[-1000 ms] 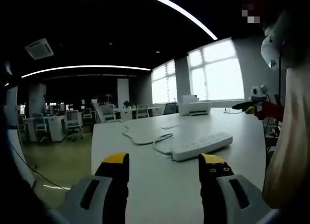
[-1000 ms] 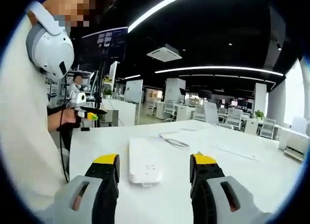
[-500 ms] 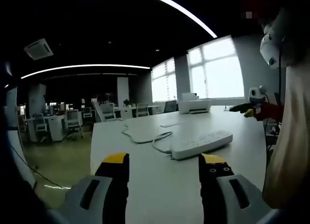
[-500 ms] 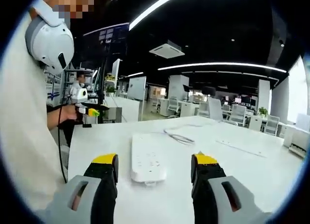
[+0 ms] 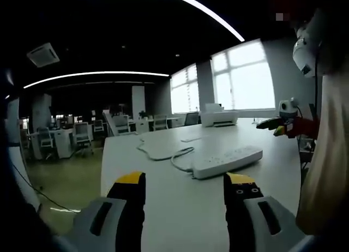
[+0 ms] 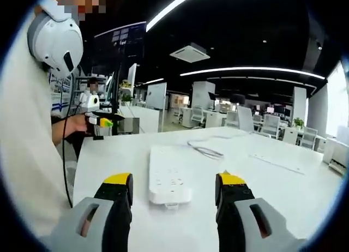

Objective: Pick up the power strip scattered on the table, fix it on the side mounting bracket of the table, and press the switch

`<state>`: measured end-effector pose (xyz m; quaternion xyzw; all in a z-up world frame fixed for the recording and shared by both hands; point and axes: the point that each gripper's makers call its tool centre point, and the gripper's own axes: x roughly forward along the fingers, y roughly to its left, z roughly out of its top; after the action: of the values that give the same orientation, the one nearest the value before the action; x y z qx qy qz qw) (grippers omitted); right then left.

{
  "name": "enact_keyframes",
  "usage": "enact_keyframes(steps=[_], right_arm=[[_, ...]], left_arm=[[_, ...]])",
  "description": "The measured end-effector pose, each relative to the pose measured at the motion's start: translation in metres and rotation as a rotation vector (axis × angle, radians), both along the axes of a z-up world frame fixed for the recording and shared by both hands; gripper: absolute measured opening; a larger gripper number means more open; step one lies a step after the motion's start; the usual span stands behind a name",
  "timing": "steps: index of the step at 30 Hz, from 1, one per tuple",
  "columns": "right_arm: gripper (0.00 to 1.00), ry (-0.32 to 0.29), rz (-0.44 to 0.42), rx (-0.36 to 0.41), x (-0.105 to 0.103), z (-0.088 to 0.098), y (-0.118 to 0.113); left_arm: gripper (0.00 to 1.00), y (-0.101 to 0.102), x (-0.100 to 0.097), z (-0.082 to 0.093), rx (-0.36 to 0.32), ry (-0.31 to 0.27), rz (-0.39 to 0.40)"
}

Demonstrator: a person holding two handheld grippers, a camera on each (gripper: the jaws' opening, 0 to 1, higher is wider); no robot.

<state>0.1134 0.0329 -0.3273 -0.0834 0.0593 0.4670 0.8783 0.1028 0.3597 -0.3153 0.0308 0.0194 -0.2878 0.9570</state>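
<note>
A white power strip (image 5: 227,161) lies flat on the white table (image 5: 180,208), its cable (image 5: 158,155) curling away to the left. My left gripper (image 5: 185,184) hovers open just short of it, nothing between its yellow-tipped fingers. In the right gripper view the same power strip (image 6: 169,175) points lengthwise away from me, sockets up, with its cable (image 6: 210,151) trailing off the far end. My right gripper (image 6: 173,185) is open, its jaws standing either side of the strip's near end without touching it.
A person in a pale top (image 6: 24,154) wearing white headphones (image 6: 54,39) stands close at the table's side. Another person's hand with a gripper tool (image 6: 95,121) shows behind. A printer (image 5: 219,119) sits at the table's far end. The table edge (image 5: 103,181) drops to open floor.
The right gripper's view has closed in on the power strip, which now looks larger and nearer. The left gripper's view has barely shifted; the strip itself has not moved.
</note>
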Motion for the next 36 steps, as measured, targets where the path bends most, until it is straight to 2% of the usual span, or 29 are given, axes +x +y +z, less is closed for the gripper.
enact_keyframes(steps=[25,36], right_arm=[[0.58,0.046,0.021,-0.008,0.006,-0.014,0.022],[0.58,0.074,0.024,-0.03,0.012,-0.028,0.028]], left_arm=[[0.62,-0.002,-0.002,-0.002,-0.028,0.002,0.002],[0.62,0.0,-0.003,-0.004,-0.037,0.005,0.004]])
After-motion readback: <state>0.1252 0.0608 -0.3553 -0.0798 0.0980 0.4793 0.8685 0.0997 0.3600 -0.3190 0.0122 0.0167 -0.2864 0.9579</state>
